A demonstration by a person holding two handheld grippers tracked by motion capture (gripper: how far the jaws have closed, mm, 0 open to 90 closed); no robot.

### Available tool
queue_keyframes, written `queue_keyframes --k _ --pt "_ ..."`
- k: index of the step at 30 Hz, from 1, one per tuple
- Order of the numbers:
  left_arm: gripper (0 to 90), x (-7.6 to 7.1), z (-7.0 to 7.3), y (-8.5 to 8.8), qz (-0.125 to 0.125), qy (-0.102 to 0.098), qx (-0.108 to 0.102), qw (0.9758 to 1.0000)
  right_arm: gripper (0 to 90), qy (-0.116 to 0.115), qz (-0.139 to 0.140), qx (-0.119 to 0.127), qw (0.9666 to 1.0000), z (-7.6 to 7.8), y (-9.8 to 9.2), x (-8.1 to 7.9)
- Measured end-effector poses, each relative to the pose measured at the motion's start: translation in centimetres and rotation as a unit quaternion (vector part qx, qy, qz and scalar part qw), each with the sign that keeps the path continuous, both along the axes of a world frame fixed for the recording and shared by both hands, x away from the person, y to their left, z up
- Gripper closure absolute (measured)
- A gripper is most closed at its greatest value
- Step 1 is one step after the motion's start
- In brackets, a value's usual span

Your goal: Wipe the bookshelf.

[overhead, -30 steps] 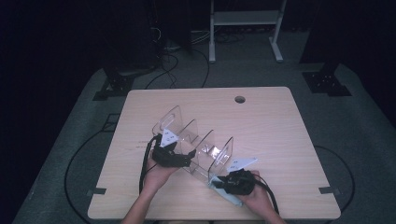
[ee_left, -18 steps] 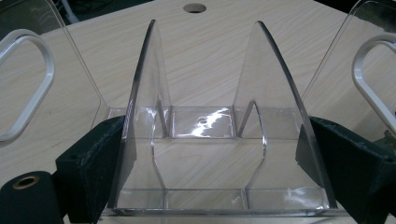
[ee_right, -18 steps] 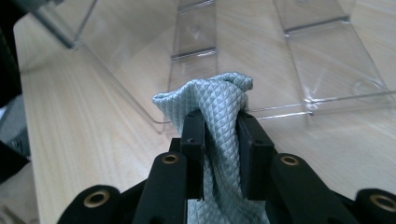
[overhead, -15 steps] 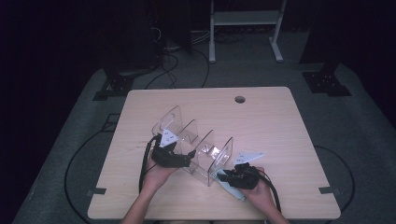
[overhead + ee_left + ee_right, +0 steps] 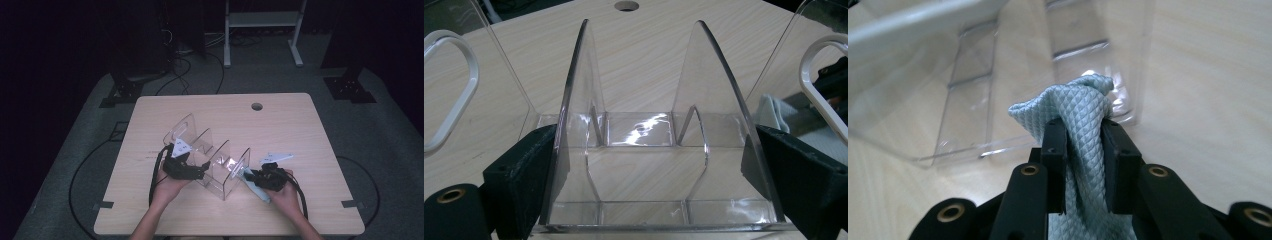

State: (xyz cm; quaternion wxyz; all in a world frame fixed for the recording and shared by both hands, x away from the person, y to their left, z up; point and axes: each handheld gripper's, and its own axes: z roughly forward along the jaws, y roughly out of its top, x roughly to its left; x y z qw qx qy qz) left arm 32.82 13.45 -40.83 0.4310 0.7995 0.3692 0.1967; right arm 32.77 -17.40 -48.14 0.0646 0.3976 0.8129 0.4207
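My left gripper (image 5: 197, 169) clamps one clear acrylic divider rack (image 5: 215, 157), its two black jaws pressed wide against the rack's outer walls; in the left gripper view the rack (image 5: 654, 140) stands upright between them, with two tall pointed partitions rising ahead. My right gripper (image 5: 256, 176) is pinched tight on one pale blue cloth (image 5: 252, 184), and in the right gripper view the waffle-textured cloth (image 5: 1075, 112) bunches up between the jaws, its top fold just at the rack's near end. I count two grippers, each in one of the person's hands, one rack and one cloth. From the high view the rack lies slantwise near the middle of the table (image 5: 300, 130), toward the person's edge, with the cloth touching or just beside its right end; I cannot tell which. The table is light wood grain with one round cable hole (image 5: 257, 106) near its far edge. It stands on grey carpet in a dark room, with black cables trailing across the floor and one white metal frame (image 5: 262, 30) behind.
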Motion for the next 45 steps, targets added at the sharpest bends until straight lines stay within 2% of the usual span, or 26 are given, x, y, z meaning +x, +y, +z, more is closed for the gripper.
queue_keyframes --k 3,6,7,8,10,12,14,15,16,18,20,21,23,25,27,28,29,31,35,36,40,43,45 --pt "8.5 0.0 0.0 0.1 -0.001 0.002 0.001 1.0 74.3 -0.015 0.004 0.0 0.9999 0.7 0.2 -0.3" --pt "8.5 0.0 0.0 0.1 0.0 0.002 0.001 1.0 74.2 -0.052 -0.003 0.03 0.9982 2.9 -0.2 -0.9" --pt "8.5 0.0 0.0 0.0 0.0 0.001 0.001 1.0 74.2 -0.054 -0.002 0.029 0.9981 3.1 -0.2 -0.9" --pt "8.5 -0.1 0.0 0.0 0.002 0.001 0.0 1.0 74.1 -0.052 -0.002 0.031 0.9981 2.9 -0.2 -0.8" --pt "8.5 -0.1 0.1 -0.1 0.002 0.001 0.003 1.0 74.1 -0.032 -0.003 0.049 0.9983 2.0 -0.5 -0.4" --pt "8.4 -0.1 0.1 -0.1 0.002 0.001 0.003 1.0 74.1 -0.012 -0.01 0.031 0.9994 0.9 -0.6 0.1" --pt "8.4 -0.1 0.1 -0.1 0.0 0.003 0.003 1.0 74.1 0.005 -0.011 0.035 0.9993 0.4 -0.7 0.4" --pt "8.3 0.0 0.0 0.0 0.0 0.003 0.0 1.0 74.1 0.002 -0.013 0.034 0.9993 0.7 -0.8 0.4" --pt "8.3 0.0 0.0 0.0 -0.002 0.002 0.0 1.0 74.0 -0.013 -0.014 0.036 0.9992 1.3 -0.9 0.4" --pt "8.2 -0.1 0.0 0.0 0.0 0.002 -0.001 1.0 74.1 -0.027 -0.02 0.06 0.9976 2.4 -1.4 0.4" --pt "8.2 -0.1 0.0 -0.1 0.0 0.002 0.0 1.0 74.1 -0.032 -0.025 0.06 0.9974 2.4 -1.6 0.6" --pt "8.3 0.0 0.1 -0.1 0.0 0.003 0.001 1.0 74.1 -0.028 -0.027 0.057 0.9976 2.1 -1.5 0.7" --pt "8.3 0.0 0.1 -0.1 0.0 0.002 0.001 1.0 74.1 -0.006 -0.027 0.039 0.9988 0.7 -1.4 1.0" --pt "8.2 0.0 0.1 -0.1 0.0 0.003 0.002 1.0 74.2 0.014 -0.027 0.039 0.9988 0.1 -1.5 1.4" --pt "8.2 -0.1 0.0 0.0 -0.002 0.003 0.0 1.0 74.4 -0.007 -0.035 0.045 0.9984 0.9 -1.8 1.4" --pt "8.2 -0.1 0.0 0.0 -0.001 0.003 0.0 1.0 74.5 -0.019 -0.04 0.063 0.997 1.7 -2.2 1.3" --pt "8.3 -0.1 0.0 -0.1 -0.001 0.003 0.0 1.0 74.5 -0.028 -0.044 0.071 0.9961 2.2 -2.5 1.4" --pt "8.3 -0.1 0.0 -0.2 -0.003 0.003 0.0 1.0 74.4 -0.033 -0.05 0.065 0.9961 2.2 -2.8 1.4" --pt "8.2 -0.1 0.1 -0.2 -0.004 0.003 0.002 1.0 74.4 0.015 -0.046 0.035 0.9982 -0.1 -2.6 2.2" --pt "8.2 -0.1 0.0 -0.1 -0.004 0.002 -0.002 1.0 74.4 0.014 -0.047 0.038 0.998 0.0 -2.7 2.3" --pt "8.2 -0.1 0.0 -0.2 -0.003 0.003 -0.002 1.0 74.5 -0.016 -0.054 0.051 0.9971 1.9 -3.1 2.5" --pt "8.2 -0.1 0.1 -0.2 -0.006 0.004 0.004 1.0 74.7 0.0 -0.052 0.042 0.9977 0.8 -2.8 2.9" --pt "8.2 -0.1 0.1 -0.2 -0.005 0.004 0.002 1.0 74.7 0.021 -0.05 0.018 0.9984 -0.3 -2.6 3.2"
